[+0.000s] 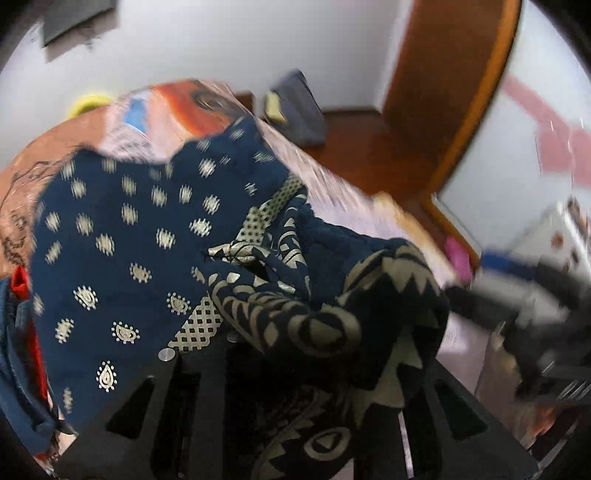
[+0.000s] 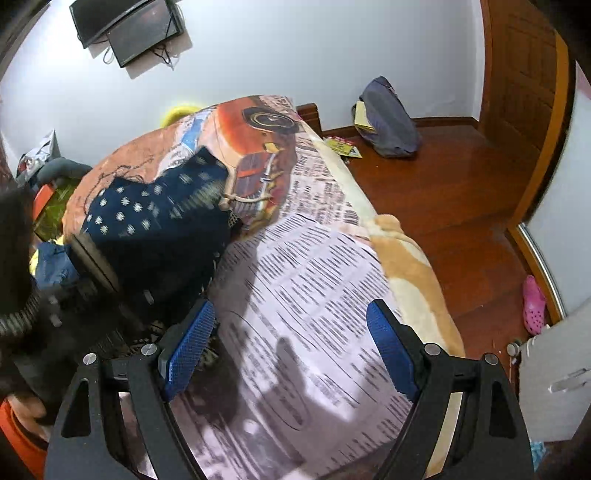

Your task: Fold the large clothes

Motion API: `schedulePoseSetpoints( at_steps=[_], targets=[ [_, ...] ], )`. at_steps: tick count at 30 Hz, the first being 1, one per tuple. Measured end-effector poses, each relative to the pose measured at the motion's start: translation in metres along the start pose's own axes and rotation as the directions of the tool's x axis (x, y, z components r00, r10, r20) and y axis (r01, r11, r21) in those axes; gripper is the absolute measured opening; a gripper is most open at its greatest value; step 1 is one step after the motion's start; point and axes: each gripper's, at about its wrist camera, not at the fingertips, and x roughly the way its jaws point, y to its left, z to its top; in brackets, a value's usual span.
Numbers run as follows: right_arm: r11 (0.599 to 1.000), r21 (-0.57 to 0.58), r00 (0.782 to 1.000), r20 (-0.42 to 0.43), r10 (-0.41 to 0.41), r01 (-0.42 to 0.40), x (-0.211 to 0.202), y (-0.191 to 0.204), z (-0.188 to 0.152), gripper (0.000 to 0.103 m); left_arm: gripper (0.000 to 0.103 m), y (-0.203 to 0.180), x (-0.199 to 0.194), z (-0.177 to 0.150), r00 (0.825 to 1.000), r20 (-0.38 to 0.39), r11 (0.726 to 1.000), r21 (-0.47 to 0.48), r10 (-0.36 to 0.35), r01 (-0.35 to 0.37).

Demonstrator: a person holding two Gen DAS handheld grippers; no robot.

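A navy garment (image 1: 122,240) with pale gold motifs and a patterned border lies spread over the bed's printed blanket (image 1: 332,177). Its bunched border end drapes over my left gripper (image 1: 295,332), which is shut on the cloth; the fingertips are hidden under the folds. The right wrist view shows the same garment (image 2: 159,218) at the left on the blanket (image 2: 314,258). My right gripper (image 2: 291,314) stands open above the blanket's text print, right of the garment, its blue pads (image 2: 188,350) holding nothing. It shows blurred at the right edge of the left wrist view (image 1: 535,295).
The bed's right edge drops to a wooden floor (image 2: 461,184) with a dark bag (image 2: 388,118), a pink shoe (image 2: 533,306) and a white cabinet (image 2: 554,369). A wooden door (image 2: 524,74) stands at the far right. A screen (image 2: 129,26) hangs on the wall.
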Motion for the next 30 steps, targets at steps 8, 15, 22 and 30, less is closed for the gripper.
schedulePoseSetpoints(
  at_steps=[8, 15, 22, 30],
  targets=[
    [0.999, -0.041, 1.0, 0.006, -0.005, 0.006, -0.01, 0.0, -0.004, 0.082, 0.031, 0.012, -0.009, 0.0, 0.993, -0.048, 0.994, 0.008, -0.111, 0.112],
    [0.997, -0.066, 0.998, 0.049, 0.028, -0.025, -0.027, 0.011, 0.001, 0.082, 0.068, -0.003, -0.074, -0.03, 0.985, -0.048, 0.977, 0.131, -0.165, 0.17],
    [0.99, -0.092, 0.992, 0.063, 0.109, -0.103, -0.029, 0.037, 0.007, 0.082, 0.078, 0.041, -0.126, -0.045, 0.995, 0.044, 0.994, 0.066, -0.087, 0.084],
    [0.983, -0.099, 0.987, -0.055, 0.152, -0.157, 0.023, 0.068, 0.006, 0.082, 0.087, 0.108, -0.098, -0.054, 0.999, -0.014, 0.996, -0.072, 0.046, -0.047]
  ],
)
